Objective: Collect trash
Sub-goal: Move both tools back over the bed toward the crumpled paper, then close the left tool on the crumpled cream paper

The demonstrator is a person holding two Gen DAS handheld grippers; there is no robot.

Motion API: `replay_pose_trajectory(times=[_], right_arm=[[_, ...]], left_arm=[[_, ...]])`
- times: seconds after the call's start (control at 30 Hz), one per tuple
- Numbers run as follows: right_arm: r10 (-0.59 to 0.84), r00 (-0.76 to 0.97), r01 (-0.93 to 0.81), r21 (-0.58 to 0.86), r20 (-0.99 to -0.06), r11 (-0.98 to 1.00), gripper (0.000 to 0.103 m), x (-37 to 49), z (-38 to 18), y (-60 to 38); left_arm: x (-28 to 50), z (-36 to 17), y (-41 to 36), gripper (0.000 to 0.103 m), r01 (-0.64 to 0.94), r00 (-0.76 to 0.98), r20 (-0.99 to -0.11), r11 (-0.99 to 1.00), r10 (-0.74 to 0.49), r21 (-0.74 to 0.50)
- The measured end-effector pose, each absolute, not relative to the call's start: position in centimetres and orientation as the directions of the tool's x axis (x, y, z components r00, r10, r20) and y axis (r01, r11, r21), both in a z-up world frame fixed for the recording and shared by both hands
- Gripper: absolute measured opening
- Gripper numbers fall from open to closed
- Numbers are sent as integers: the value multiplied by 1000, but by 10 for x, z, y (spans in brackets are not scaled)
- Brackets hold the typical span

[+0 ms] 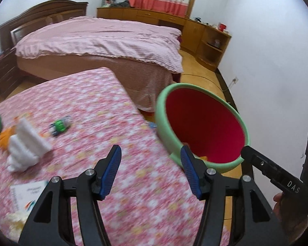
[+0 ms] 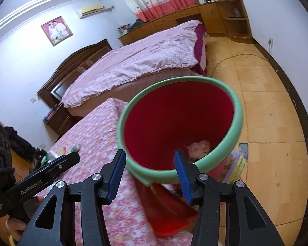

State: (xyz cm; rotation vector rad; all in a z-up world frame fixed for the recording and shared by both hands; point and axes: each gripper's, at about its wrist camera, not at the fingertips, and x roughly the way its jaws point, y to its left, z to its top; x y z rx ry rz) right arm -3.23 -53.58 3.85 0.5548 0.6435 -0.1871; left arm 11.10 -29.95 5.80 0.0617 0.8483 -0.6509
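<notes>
- While both claws stand apart and hold nothing, the left gripper hangs over the right edge of the pink flowered table.
- Right gripper points into the red bin with a green rim, beside that edge.
- Crumpled trash lies at the bin's bottom.
- White tissue wad and a small green piece lie near the table's left edge.
</notes>
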Motion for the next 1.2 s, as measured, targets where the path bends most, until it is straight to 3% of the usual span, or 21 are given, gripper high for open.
replay_pose_trajectory(times=[0.33,0.4,0.53,0.63,1.2], right_arm=[[53,786,276,426,-616,862,55,-30,38,-489],[61,787,261,422,-614,868,62,-30,39,-478],[42,782,266,394,-622,880,64,-29,37,-463],[46,773,265,389,-632,882,72,-28,33,-454],[61,753,245,365,-656,898,79,-20,17,-418]], left_arm=[[100,63,-226,60,462,550,-712,869,-436,-176],[98,62,-210,60,439,564,-712,883,-417,-169],[95,57,-182,60,400,580,-722,904,-377,-151],[92,52,-164,60,371,593,-730,920,-339,-126],[98,7,-102,60,233,554,-787,958,-271,-165]])
